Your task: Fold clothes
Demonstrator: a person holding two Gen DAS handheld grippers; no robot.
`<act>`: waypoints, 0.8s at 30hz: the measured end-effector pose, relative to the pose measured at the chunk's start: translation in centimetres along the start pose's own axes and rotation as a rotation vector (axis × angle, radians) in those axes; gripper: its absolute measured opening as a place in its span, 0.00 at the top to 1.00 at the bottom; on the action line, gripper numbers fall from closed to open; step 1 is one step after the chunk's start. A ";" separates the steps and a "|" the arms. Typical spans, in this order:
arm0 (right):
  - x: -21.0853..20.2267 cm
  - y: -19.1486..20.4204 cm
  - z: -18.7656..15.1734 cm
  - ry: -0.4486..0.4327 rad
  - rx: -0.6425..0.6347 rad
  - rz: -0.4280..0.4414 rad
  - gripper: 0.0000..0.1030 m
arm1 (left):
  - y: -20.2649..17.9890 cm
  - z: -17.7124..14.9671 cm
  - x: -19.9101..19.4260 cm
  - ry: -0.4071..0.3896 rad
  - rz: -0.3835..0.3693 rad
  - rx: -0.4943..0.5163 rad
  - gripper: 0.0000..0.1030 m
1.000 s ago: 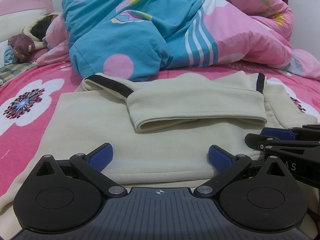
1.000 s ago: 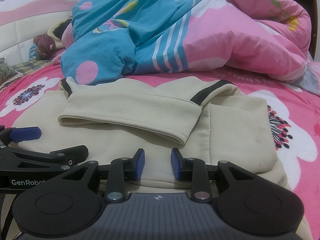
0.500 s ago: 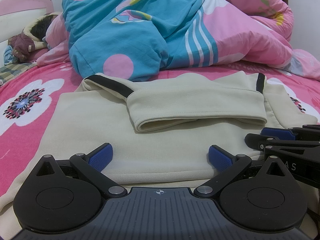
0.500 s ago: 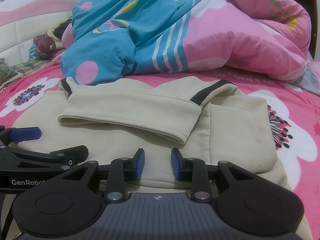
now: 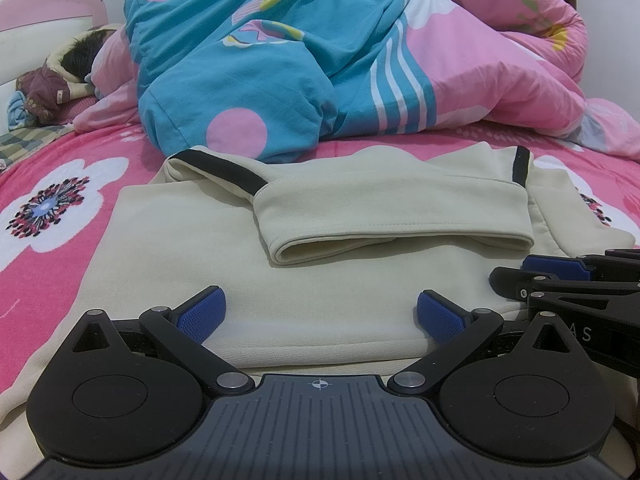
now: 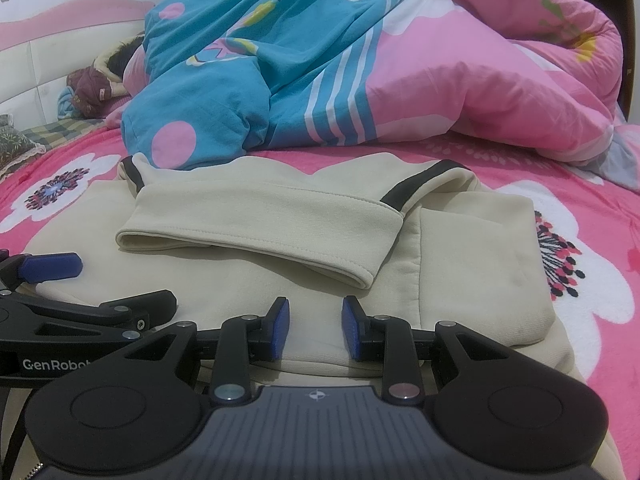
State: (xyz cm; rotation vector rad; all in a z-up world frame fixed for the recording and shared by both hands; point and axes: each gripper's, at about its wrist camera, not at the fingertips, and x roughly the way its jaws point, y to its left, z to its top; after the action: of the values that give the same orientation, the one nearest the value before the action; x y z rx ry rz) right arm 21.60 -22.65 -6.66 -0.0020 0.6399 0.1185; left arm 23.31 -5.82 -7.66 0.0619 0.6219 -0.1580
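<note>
Sweatshirt (image 5: pixel 224 264), one, cream, flat on the bed (image 5: pixel 60 216) below the heaped duvet (image 5: pixel 288 64), both sleeves folded across. We judge it soft, thick, light; best pinched at the near hem. Left gripper (image 5: pixel 320 314) jaws wide apart, empty.

Right view: right gripper (image 6: pixel 316 330) jaws narrowly apart over the hem (image 6: pixel 320 364), not clamping. Two grippers total.
</note>
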 end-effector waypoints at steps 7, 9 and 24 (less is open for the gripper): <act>0.0 0.0 0.0 0.000 0.000 0.001 0.70 | 0.0 0.0 0.0 0.000 0.000 0.000 0.00; 0.0 0.0 0.0 -0.001 0.002 0.003 0.70 | 0.0 0.0 0.0 0.000 0.000 0.000 0.00; 0.0 -0.3 0.0 -0.004 0.017 0.016 0.70 | 0.0 0.0 0.0 0.000 0.000 0.000 0.00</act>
State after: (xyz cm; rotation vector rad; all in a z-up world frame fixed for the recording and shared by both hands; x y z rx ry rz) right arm 21.61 -22.96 -6.68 0.0192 0.6370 0.1282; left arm 23.33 -5.82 -7.70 0.0614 0.6216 -0.1578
